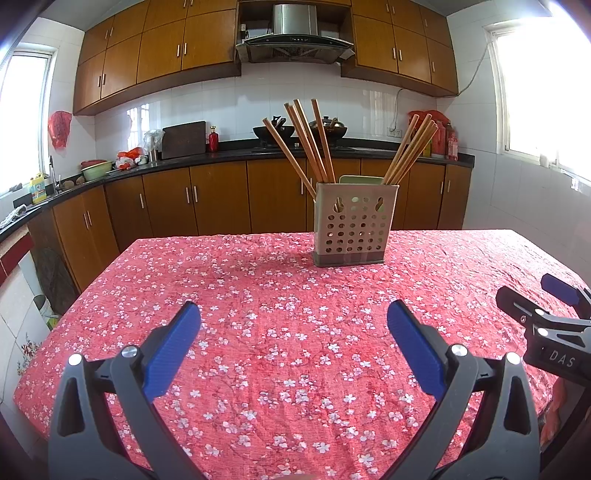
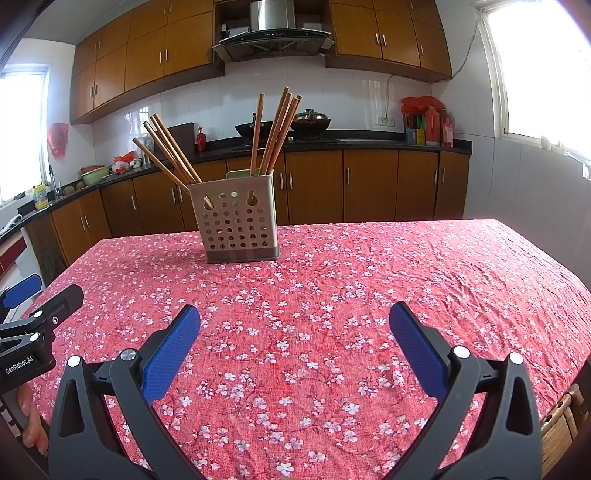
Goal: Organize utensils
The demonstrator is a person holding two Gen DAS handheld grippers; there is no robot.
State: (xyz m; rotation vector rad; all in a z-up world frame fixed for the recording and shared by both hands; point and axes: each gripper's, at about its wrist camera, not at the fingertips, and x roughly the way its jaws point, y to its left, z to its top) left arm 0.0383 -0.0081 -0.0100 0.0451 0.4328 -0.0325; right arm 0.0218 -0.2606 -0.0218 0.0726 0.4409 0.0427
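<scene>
A table (image 1: pixel 258 369) draped in a crinkled red cloth printed with small white blossoms filled the foreground; its cloth lay rumpled toward the right edge and hung over the near left corner. Behind it ran a dark, glossy countertop (image 1: pixel 229 149) over brown wooden cabinets, with a steel range hood (image 1: pixel 293 35) above and white wall tile between. On the far half of the table, well apart from both grippers, stood the utensil holder (image 1: pixel 355 227), a boxy beige container with rounded corners, a darker base band and a front wall perforated with round holes and two keyhole slots. Wooden chopsticks (image 1: pixel 310 142) stood in it in two fanned bundles, one leaning left and one leaning right, slender straight sticks of reddish-brown wood; a pale green part showed behind the rim between them. The cloth between the holder and the grippers lay bare on all sides. The left gripper (image 1: pixel 293 323) hovered low over the near table, its black arms spread wide and its ribbed blue pads (image 1: pixel 173 350) holding nothing. The right gripper (image 2: pixel 294 325) was likewise spread wide and empty beside it, and fingertips (image 2: pixel 35 424) showed at its lower left.
</scene>
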